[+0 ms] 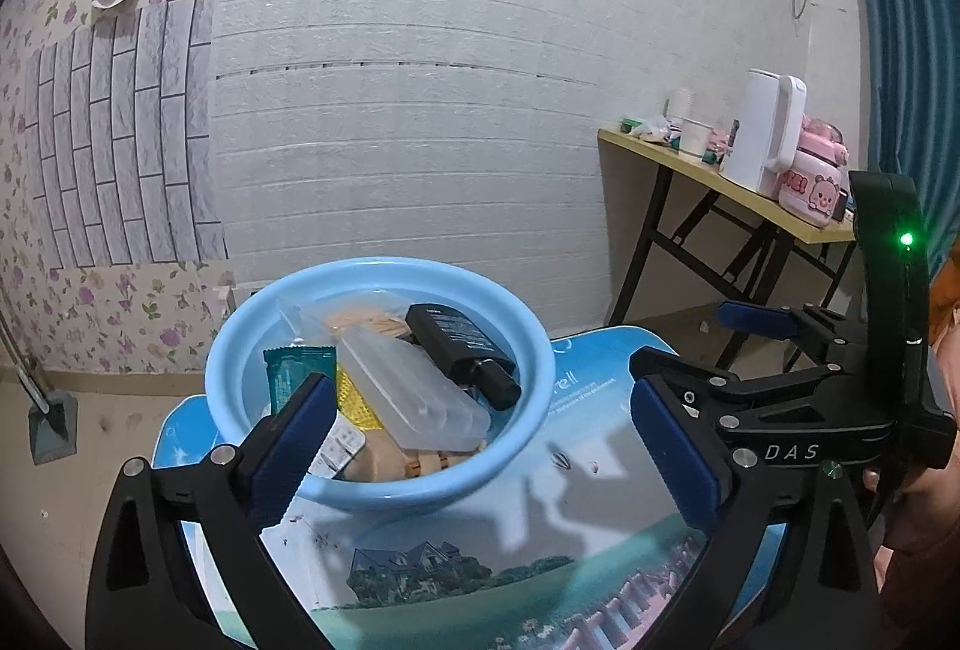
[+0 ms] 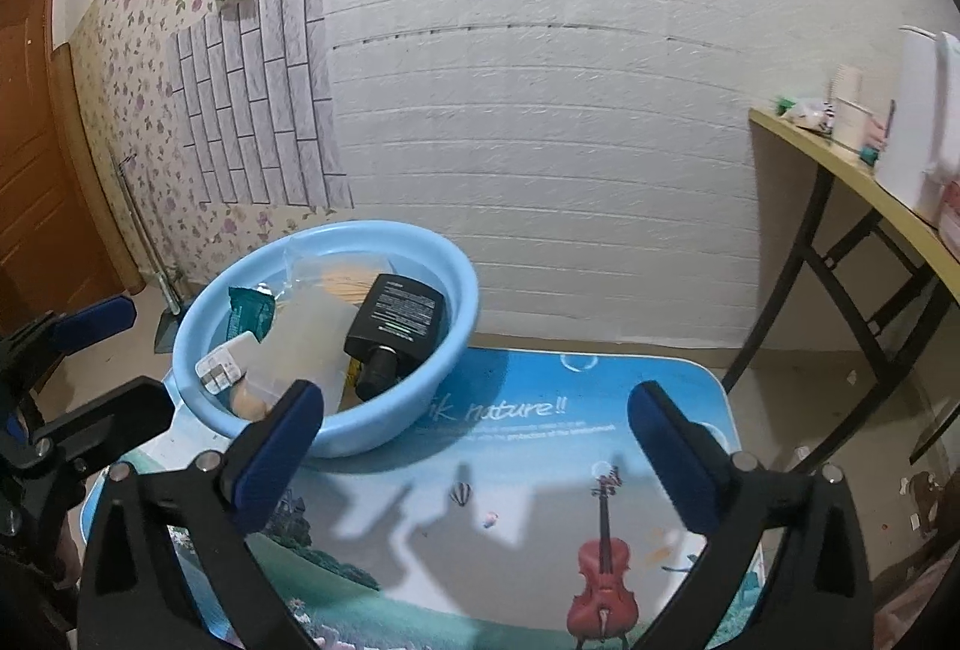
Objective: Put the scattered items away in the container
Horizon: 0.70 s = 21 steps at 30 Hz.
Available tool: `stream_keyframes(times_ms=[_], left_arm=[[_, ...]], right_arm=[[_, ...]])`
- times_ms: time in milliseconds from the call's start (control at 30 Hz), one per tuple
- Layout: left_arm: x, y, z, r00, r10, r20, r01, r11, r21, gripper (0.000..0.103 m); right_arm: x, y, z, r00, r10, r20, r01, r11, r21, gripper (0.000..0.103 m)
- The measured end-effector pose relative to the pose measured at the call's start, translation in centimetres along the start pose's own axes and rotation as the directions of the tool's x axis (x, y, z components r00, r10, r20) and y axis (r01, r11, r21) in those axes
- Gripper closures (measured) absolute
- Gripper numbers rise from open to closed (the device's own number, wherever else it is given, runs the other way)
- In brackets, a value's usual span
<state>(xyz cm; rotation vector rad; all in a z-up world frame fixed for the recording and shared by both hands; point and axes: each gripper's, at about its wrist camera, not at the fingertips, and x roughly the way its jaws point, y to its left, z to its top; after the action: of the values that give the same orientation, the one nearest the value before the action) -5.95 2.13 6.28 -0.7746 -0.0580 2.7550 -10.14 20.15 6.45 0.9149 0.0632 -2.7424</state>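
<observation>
1. Left wrist view: left gripper point(image 1: 480, 446) has its jaws wide apart with nothing between them, tilted down toward the blue basin point(image 1: 528, 350), which sits on the printed bench point(image 1: 540, 548).
2. Basin contents: black bottle point(image 1: 459, 350), frosted plastic case point(image 1: 408, 386), teal sachet point(image 1: 294, 374), a gold packet, and a blister strip near the front rim. All are inside the rim.
3. The right gripper point(image 1: 714, 356) shows at the right edge, level with the left one. Its jaws are also spread and empty.
4. Right wrist view: the right gripper's own jaws frame bare bench top, clamped on nothing. The basin point(image 2: 444, 344) sits ahead and left. The bottle point(image 2: 396, 326) lies neck toward the camera on the pile.
5. The left gripper point(image 2: 42, 380) shows at the left edge, just beside the basin.
6. Step in hand: looks like the release after the last drop. No loose item shows on the bench, though the near edge is hidden behind the jaws, so probably done.
7. Next move: check the hidden near edge, otherwise pull both hands clear.
</observation>
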Motion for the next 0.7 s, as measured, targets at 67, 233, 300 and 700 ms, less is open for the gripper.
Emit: stream_keyframes(times_ms=[67,233,300,700], left_arm=[[0.0,-0.3,-0.2,1.0,0.006,-0.001,-0.006,1.0,0.005,0.002],[0.3,-0.8,-0.9,1.0,0.025,-0.019,-0.025,1.0,0.008,0.0],[0.6,-0.8,-1.3,0.999,0.042,-0.033,-0.042,0.999,0.008,0.0],[1.8,0.1,-2.8,0.996,0.066,-0.055,-0.068,0.998,-0.02,0.0]], right_arm=[[-0.2,-0.3,-0.2,1.0,-0.011,0.002,0.011,1.0,0.023,0.0],[-0.4,-0.2,-0.7,1.0,-0.009,0.015,0.009,0.999,0.044,0.0],[-0.2,0.1,-1.1,1.0,-0.004,0.004,0.003,0.999,0.033,0.0],[0.7,0.4,-2.3,1.0,-0.01,0.013,0.009,1.0,0.029,0.0]])
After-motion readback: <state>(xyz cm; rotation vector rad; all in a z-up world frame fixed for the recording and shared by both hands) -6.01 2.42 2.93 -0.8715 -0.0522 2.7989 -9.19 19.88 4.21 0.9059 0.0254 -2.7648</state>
